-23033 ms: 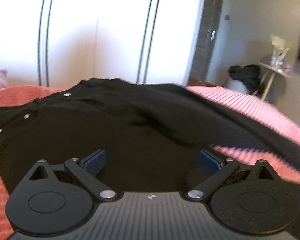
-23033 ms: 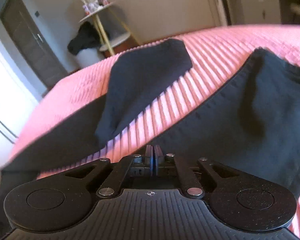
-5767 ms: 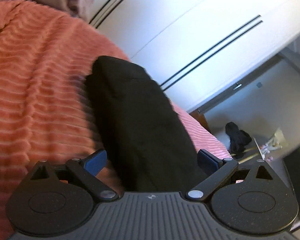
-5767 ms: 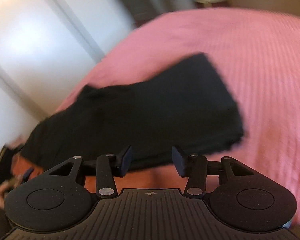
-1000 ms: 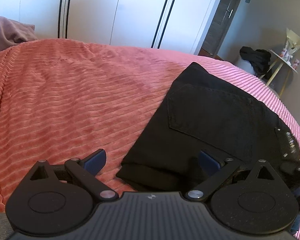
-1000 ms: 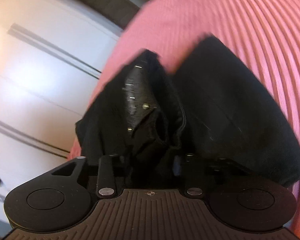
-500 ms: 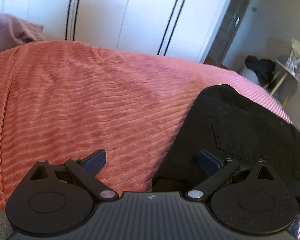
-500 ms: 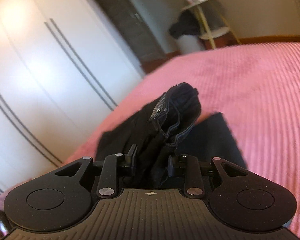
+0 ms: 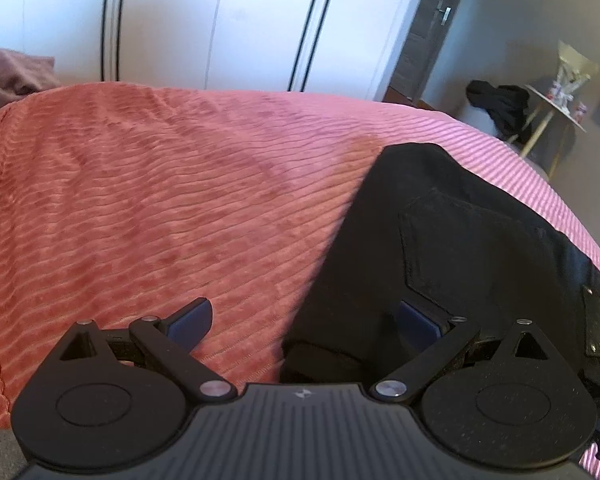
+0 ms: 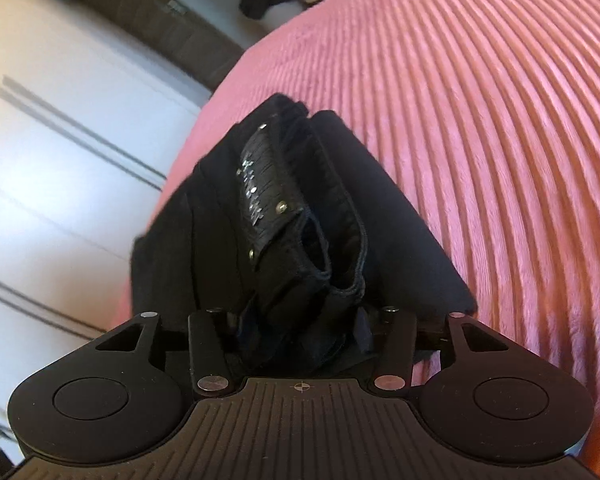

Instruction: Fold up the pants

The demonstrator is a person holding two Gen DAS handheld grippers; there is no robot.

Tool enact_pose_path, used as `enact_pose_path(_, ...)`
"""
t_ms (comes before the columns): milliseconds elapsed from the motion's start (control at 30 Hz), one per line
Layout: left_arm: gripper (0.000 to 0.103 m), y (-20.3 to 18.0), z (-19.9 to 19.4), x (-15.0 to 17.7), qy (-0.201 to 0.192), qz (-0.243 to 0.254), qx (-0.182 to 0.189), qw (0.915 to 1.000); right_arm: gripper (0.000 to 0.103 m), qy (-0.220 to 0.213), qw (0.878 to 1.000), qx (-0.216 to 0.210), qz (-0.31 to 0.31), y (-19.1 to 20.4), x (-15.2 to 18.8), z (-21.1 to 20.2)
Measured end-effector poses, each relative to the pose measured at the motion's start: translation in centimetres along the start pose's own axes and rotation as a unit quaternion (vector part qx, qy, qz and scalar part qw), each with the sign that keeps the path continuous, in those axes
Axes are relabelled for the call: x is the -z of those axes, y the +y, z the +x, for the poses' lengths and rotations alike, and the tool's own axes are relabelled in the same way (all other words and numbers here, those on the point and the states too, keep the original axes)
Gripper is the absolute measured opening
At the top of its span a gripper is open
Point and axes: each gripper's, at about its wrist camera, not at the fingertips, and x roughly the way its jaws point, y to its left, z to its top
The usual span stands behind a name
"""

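Right gripper (image 10: 300,330) jaws opening around folded black pants (image 10: 296,208).

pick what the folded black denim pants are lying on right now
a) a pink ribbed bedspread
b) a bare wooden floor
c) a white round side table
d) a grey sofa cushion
a: in the left wrist view the folded black denim pants lie flat on the pink ribbed bedspread, whose ridges show around three sides of them.
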Motion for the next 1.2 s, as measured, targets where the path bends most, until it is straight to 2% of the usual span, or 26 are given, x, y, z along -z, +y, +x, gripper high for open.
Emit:
enact_pose_path(67, 0.099, -0.2, -0.1, 0.0, 0.005, 0.005, 0.005, 1.0, 0.059, -0.002, 1.0, -0.012, 0.019, -0.5, -0.2, -0.1)
enact_pose_path(200, 0.099, -0.7, -0.1, 0.1, 0.019, 0.026, 0.015, 0.9994, 0.074, 0.001, 0.996, -0.056, 0.066, -1.7, -0.4, 0.6)
enact_pose_path(233, 0.099, -1.0, -0.2, 0.2, 0.025, 0.037, 0.027, 0.9986, 0.073, 0.004, 0.996, -0.06, 0.073, -1.8, -0.5, 0.7)
enact_pose_path(267, 0.099, -1.4, -0.2, 0.4, 0.039, 0.055, 0.044, 0.9967, 0.069, 0.004, 0.995, -0.063, 0.074, -1.8, -0.5, 0.7)
enact_pose_path(333, 0.099, -2.5, -0.3, 0.8, 0.057, 0.099, 0.061, 0.9916, 0.04, -0.006, 0.996, -0.059, 0.062, -1.6, -0.5, 0.6)
enact_pose_path(433, 0.099, -4.5, -0.6, 2.0, 0.068, 0.171, 0.056, 0.9815, 0.036, -0.007, 0.991, -0.096, 0.088, -2.2, -1.1, 0.5)
enact_pose_path(533, 0.099, -5.6, -0.6, 2.6, 0.072, 0.201, 0.042, 0.9761, 0.033, -0.015, 0.982, -0.156, 0.105, -2.6, -1.5, -0.5)
enact_pose_path(600, 0.099, -6.1, -0.3, 3.0, 0.075, 0.215, 0.02, 0.9736, 0.033, -0.014, 0.975, -0.192, 0.114, -2.8, -1.9, -0.7)
enact_pose_path(667, 0.099, -6.6, 0.9, 3.2, 0.096, 0.228, -0.022, 0.9688, 0.033, -0.011, 0.967, -0.219, 0.13, -3.2, -2.1, -0.7)
enact_pose_path(767, 0.099, -6.5, 2.4, 2.7, 0.102, 0.211, -0.078, 0.969, 0.032, -0.01, 0.962, -0.233, 0.139, -3.8, -2.3, -0.9)
enact_pose_path(867, 0.098, -5.8, 2.2, 2.1, 0.067, 0.177, -0.094, 0.9774, 0.032, -0.013, 0.96, -0.239, 0.143, -4.6, -2.5, -1.6)
enact_pose_path(1033, 0.095, -4.7, 2.3, 1.4, 0.07, 0.133, -0.095, 0.984, 0.032, -0.025, 0.957, -0.25, 0.144, -6.0, -2.2, -3.6)
enact_pose_path(1100, 0.094, -4.6, 2.0, 1.5, 0.063, 0.129, -0.098, 0.9848, 0.032, -0.028, 0.96, -0.245, 0.129, -5.8, -2.4, -4.2)
enact_pose_path(1200, 0.093, -4.4, 1.4, 1.3, 0.061, 0.122, -0.095, 0.986, 0.032, -0.012, 0.975, -0.202, 0.088, -5.2, -2.4, -4.9)
